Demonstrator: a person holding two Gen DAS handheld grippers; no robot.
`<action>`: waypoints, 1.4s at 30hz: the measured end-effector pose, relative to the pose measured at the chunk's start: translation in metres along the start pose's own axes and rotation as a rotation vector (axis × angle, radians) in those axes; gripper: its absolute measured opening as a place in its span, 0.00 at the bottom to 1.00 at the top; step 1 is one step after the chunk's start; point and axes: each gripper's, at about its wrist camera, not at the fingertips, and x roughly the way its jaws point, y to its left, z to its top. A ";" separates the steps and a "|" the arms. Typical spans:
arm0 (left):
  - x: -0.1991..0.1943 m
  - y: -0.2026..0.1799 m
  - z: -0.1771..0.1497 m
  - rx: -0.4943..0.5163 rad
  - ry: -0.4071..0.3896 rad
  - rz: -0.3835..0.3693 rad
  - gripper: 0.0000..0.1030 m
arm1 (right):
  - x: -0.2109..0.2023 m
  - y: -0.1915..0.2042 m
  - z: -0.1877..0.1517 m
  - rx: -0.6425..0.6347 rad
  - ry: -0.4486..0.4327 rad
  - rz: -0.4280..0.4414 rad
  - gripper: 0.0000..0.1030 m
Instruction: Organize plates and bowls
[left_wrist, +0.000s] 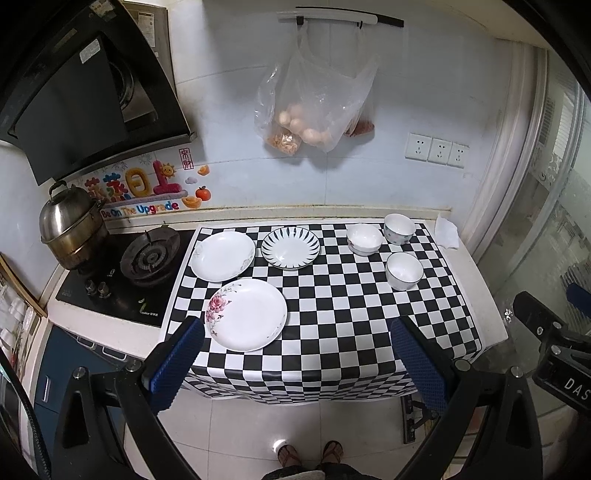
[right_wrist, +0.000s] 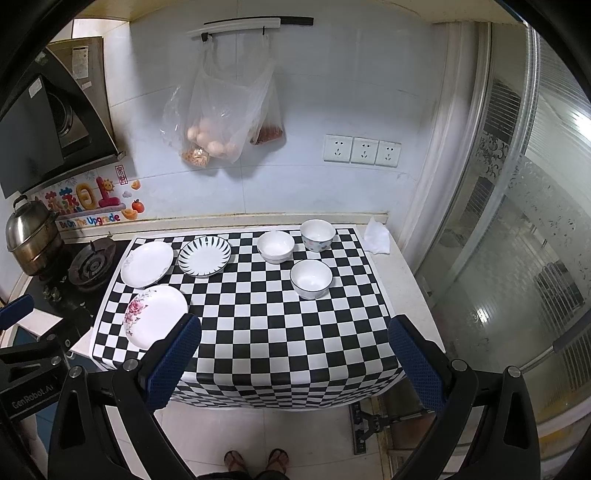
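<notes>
While both tongs (left_wrist: 297, 354) (right_wrist: 295, 356) gape empty, three plates (left_wrist: 246, 314), three bowls (left_wrist: 404, 270).

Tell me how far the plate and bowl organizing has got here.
Nothing looks done: three plates, including the floral plate, and three bowls, including the dark-rimmed bowl, sit apart and unstacked. Left gripper and right gripper are open and empty. All stacking remains.

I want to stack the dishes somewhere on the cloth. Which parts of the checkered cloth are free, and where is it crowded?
The widest free patch is the near middle and right of the checkered cloth, bordered by the flower plate on the left and the dark-rimmed bowl behind. A narrower lane runs between the striped plate and the plain bowl. The back row and left edge are crowded.
</notes>
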 end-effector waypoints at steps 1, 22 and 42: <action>0.000 0.000 0.000 0.003 -0.001 0.001 1.00 | 0.000 0.001 -0.001 0.000 -0.001 -0.001 1.00; 0.008 -0.010 0.005 0.008 -0.009 0.010 1.00 | 0.015 -0.004 0.006 0.012 0.003 0.013 1.00; 0.242 0.158 0.007 -0.159 0.295 0.129 1.00 | 0.312 0.147 -0.007 0.008 0.363 0.388 1.00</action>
